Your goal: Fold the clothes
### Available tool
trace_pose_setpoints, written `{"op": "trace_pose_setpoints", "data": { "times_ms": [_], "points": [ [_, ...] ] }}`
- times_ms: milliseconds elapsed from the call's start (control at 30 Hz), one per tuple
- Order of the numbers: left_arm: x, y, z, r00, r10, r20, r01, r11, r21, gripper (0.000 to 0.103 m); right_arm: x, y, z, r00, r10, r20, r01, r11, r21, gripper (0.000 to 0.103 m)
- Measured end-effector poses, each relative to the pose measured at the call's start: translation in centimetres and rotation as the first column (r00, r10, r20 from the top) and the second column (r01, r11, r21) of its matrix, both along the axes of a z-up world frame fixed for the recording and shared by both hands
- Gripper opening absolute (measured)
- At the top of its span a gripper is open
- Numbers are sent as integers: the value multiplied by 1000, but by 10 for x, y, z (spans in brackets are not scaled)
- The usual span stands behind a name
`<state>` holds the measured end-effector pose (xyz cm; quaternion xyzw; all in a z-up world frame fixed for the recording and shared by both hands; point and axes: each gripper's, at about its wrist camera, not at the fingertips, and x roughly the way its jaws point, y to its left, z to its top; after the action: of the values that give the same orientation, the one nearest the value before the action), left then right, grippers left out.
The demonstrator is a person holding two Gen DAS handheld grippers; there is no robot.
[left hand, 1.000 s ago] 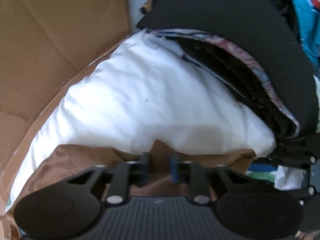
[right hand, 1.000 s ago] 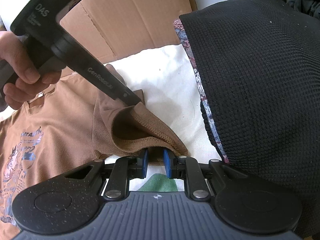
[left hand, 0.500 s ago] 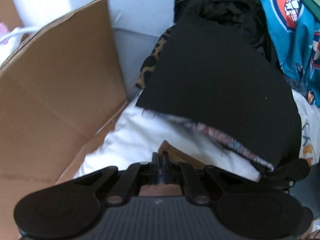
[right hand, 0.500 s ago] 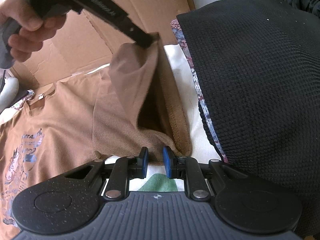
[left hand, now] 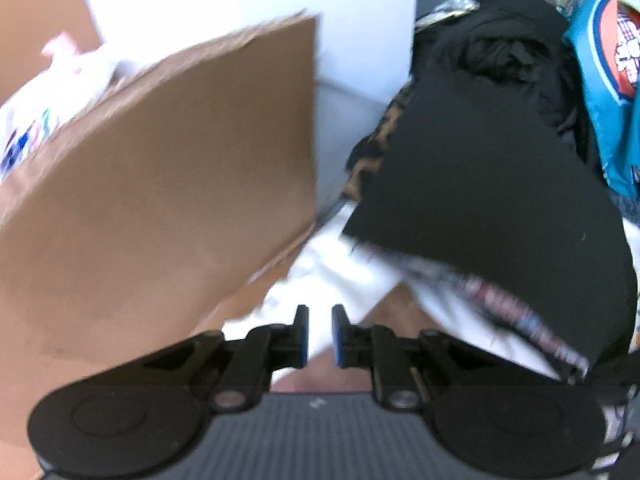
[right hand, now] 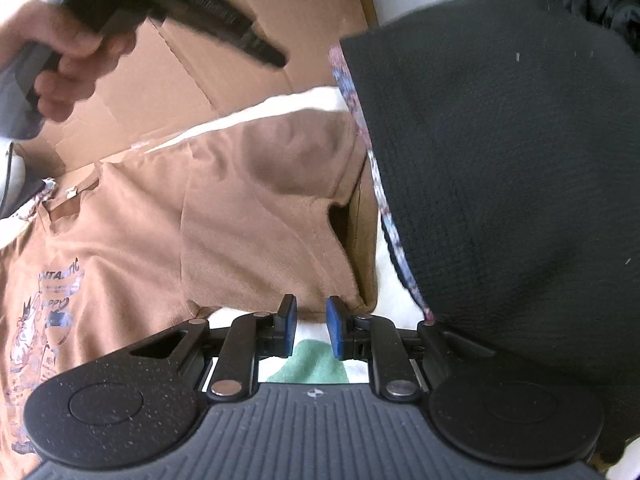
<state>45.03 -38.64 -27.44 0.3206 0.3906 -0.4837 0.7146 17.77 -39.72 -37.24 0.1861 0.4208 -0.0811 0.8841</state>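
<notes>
White bedding [right hand: 390, 276] (perhaps a duvet) under brown shirt [right hand: 132, 236], cardboard [left hand: 160, 184] behind.

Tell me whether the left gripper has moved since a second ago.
Yes. The left gripper has let go of the brown shirt's sleeve and risen up and left, now in front of the cardboard.

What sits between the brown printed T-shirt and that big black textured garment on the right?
In the right wrist view, a strip of white sheet separates the brown printed T-shirt from the black textured garment, whose purple patterned edge borders the gap.
</notes>
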Motion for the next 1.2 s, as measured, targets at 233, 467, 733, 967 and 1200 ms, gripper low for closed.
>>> {"op": "trace_pose_setpoints", "data": {
  "times_ms": [233,467,733,967,1200],
  "points": [
    [-1,36,-21,1000,4,-24,-2,998,68,13,4,-5,11,999,-1,48,2,999,-33,23],
    [2,48,-44,1000,21,-3,-21,994,108,14,-3,5,19,993,51,102,-46,997,-55,26],
    [31,63,-67,987,163,0,-162,982,98,14,19,11,3,991,101,83,-100,995,-24,27],
    [23,43,-71,988,152,1,-152,986,72,8,7,10,-7,997,76,13,-74,993,-89,27],
    [3,17,-52,997,67,-27,-67,998,0,9,-6,11,-7,998,53,-14,-55,993,-107,24]
  ]
}}
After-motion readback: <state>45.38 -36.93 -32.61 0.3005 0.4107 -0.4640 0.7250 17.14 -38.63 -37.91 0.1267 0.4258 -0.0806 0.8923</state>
